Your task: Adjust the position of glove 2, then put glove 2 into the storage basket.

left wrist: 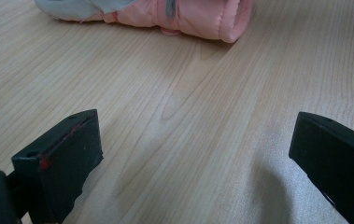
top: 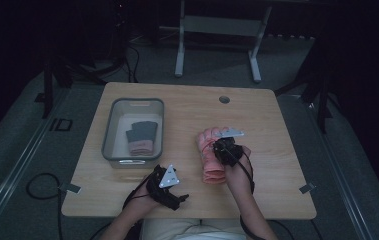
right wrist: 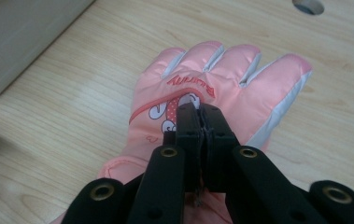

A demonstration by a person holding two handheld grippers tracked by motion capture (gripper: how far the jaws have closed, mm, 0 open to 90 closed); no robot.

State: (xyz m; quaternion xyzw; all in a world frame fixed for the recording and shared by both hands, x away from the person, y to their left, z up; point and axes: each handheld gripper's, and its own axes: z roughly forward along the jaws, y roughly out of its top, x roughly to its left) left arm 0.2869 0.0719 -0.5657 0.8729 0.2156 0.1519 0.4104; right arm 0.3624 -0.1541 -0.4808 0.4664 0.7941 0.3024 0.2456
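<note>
Now we have the right gripper (right wrist: 201, 116) down over the back of the pink glove (right wrist: 221, 88), its fingers pressed together; whether they pinch a fold of fabric or merely rest on it we cannot tell. The glove lies flat on the table (top: 187, 107), pointing away beyond the fingertips. Our left gripper (left wrist: 198, 154) waits nearby, fingers spread over bare wood. Next, we judge, comes lifting it toward the grey bin (top: 108, 135), where another glove (top: 141, 137) lies.

High view dim and murky, surroundings near black, only the counter (top: 187, 107) faintly lit, both gripper views far brighter with even overhead light, soft shadows under the left gripper's fingers (left wrist: 58, 161), pale glare at lower right of that frame, nearest fingers slightly blurred
</note>
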